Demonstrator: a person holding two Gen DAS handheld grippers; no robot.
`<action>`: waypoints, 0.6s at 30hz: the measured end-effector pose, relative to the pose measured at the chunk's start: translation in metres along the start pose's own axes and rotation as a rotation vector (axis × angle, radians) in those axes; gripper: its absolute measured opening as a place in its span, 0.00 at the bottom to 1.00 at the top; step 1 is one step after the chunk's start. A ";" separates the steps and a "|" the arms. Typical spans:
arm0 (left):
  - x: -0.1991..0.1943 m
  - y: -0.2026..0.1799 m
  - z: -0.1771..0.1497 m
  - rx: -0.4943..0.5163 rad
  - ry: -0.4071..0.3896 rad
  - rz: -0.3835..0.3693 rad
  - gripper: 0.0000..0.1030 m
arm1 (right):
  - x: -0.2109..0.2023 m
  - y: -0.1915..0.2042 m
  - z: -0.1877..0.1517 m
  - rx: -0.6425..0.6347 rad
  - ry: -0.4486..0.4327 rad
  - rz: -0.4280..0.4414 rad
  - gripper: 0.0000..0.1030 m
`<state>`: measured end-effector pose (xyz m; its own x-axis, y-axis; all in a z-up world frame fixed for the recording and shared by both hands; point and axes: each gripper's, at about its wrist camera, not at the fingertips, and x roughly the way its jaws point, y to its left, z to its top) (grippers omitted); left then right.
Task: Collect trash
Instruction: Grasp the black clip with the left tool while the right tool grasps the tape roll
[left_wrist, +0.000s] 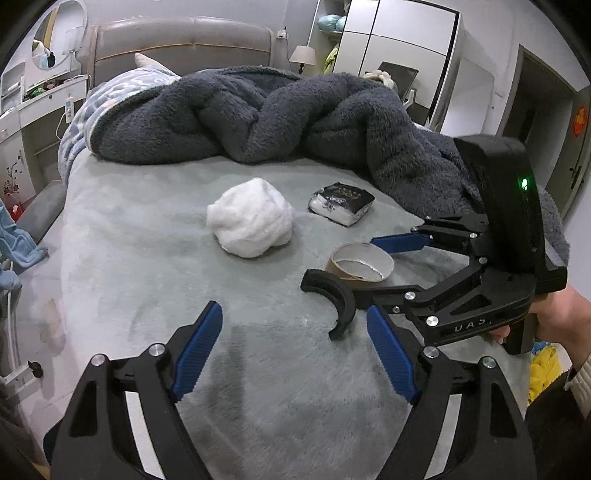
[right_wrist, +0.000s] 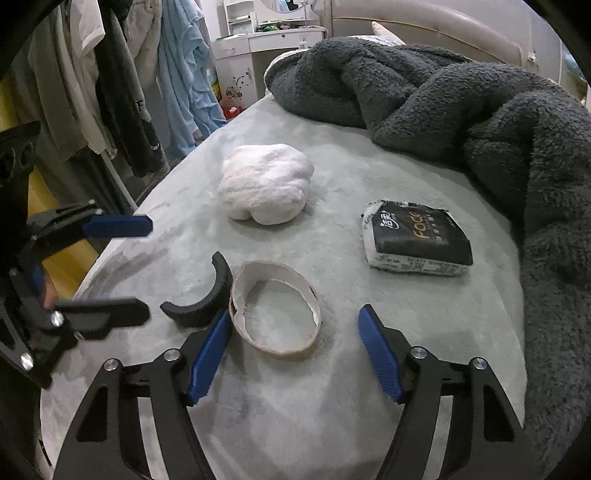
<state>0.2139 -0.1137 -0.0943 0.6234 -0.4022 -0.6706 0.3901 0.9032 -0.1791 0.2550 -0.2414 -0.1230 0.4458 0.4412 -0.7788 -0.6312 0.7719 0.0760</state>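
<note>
Left wrist view: the left gripper (left_wrist: 293, 352) is spread, empty, over a grey bed (left_wrist: 122, 258). A white wad (left_wrist: 251, 218), tissue pack (left_wrist: 341, 203) and cardboard ring (left_wrist: 360, 264) lie uncollected.

Right wrist view: the right gripper (right_wrist: 295, 350), spread, straddles the ring's near edge without pinching it.

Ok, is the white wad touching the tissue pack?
Apart. The right wrist view shows a strip of bare grey bed cover between the white wad and the tissue pack.
</note>
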 end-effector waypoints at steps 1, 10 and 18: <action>0.003 -0.001 0.000 0.003 0.003 -0.002 0.78 | 0.001 -0.001 0.001 0.002 -0.001 0.006 0.61; 0.018 -0.007 0.002 0.013 0.007 -0.006 0.72 | -0.007 -0.005 0.005 0.024 -0.035 0.063 0.43; 0.028 -0.017 0.009 0.030 0.009 0.002 0.66 | -0.027 -0.016 0.005 0.066 -0.077 0.052 0.43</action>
<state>0.2307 -0.1416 -0.1038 0.6179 -0.3988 -0.6776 0.4088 0.8991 -0.1564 0.2564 -0.2631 -0.1005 0.4624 0.5132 -0.7231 -0.6123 0.7746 0.1582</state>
